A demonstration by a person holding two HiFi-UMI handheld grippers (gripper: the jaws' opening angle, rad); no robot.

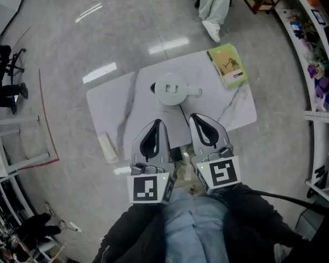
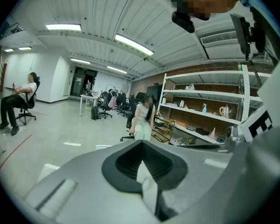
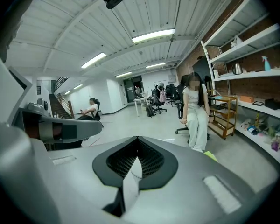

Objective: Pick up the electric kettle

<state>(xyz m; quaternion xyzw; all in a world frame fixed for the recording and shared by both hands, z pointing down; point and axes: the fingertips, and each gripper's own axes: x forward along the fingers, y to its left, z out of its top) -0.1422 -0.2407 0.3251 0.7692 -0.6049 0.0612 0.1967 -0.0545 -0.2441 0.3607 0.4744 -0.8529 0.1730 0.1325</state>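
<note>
The head view looks steeply down from high above the table, with the left gripper and right gripper close under it at the lower edge. Each gripper view sits just behind its own jaws and faces outward and upward across the room, taking in much ceiling. Both gripper views share the seated person and the shelves; the head view catches that person's legs at its top edge and the shelves along its right
</note>
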